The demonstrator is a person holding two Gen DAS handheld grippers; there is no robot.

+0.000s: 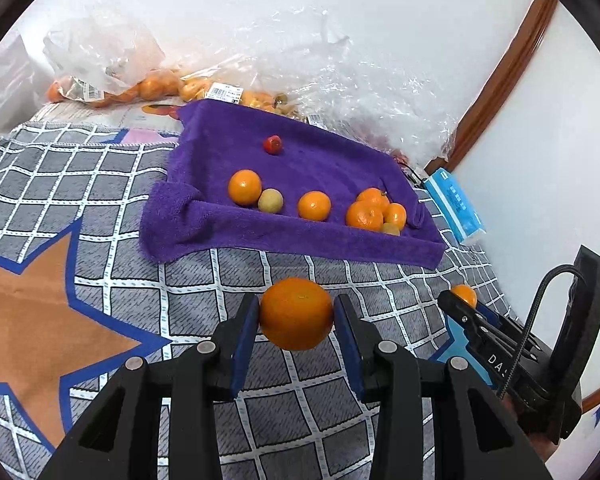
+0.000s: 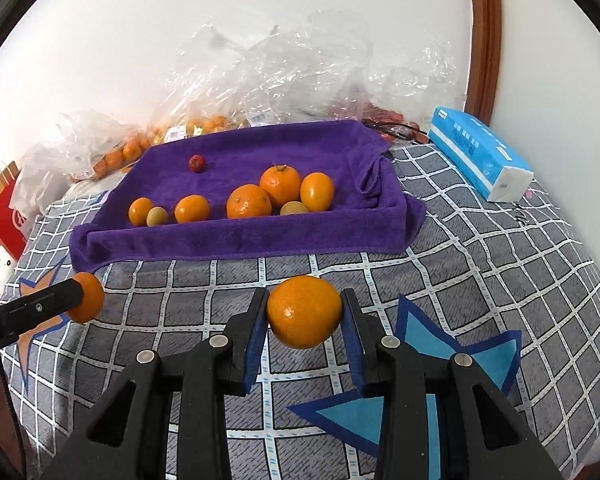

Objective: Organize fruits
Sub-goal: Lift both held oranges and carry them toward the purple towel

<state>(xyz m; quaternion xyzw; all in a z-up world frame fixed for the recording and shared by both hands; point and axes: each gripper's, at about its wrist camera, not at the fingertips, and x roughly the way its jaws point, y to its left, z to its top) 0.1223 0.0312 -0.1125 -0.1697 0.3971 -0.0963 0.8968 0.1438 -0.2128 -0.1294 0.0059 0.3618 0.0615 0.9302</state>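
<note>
White wall, bed with grid bedspread. Purple towel at the far edge holds oranges, small yellow fruits and a red fruit near its back. Fruit bags behind it, tissue pack at the right edge. Left gripper grasps an orange above the bedspread; right gripper grasps another orange just in front of the towel.

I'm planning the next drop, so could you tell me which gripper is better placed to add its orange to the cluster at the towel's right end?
Right, probably. Both grippers hold oranges, but the right gripper faces the cluster almost head-on.
</note>
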